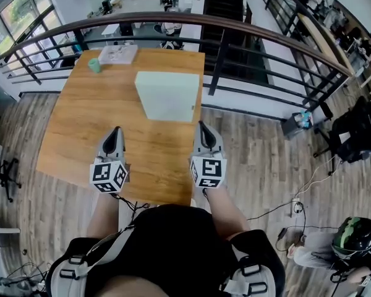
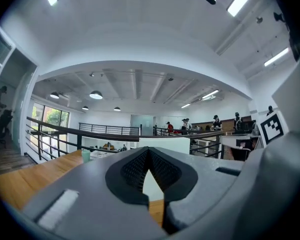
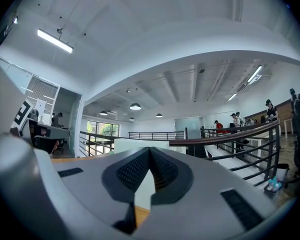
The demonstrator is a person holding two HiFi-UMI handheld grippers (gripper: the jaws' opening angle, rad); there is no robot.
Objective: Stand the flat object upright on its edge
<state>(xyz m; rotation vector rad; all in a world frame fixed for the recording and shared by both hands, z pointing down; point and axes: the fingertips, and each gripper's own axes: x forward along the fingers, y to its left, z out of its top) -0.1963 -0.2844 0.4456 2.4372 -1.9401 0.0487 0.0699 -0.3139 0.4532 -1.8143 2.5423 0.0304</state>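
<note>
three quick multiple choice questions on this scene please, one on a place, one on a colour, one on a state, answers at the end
1. Where is the pale block?
A. on the table, towards its far right part
B. on the floor under the railing
C. held up in a gripper

2. What colour is the small cup at the table's far left?
A. red
B. teal green
C. black

3. How do the left gripper jaws stand?
A. shut, with nothing between them
B. wide open
C. shut on the cup

Answers:
1 A, the head view shows it resting on the wood near the right edge.
2 B, it shows teal green against the wood.
3 A, the left gripper view shows the pads meeting with nothing held.
</note>
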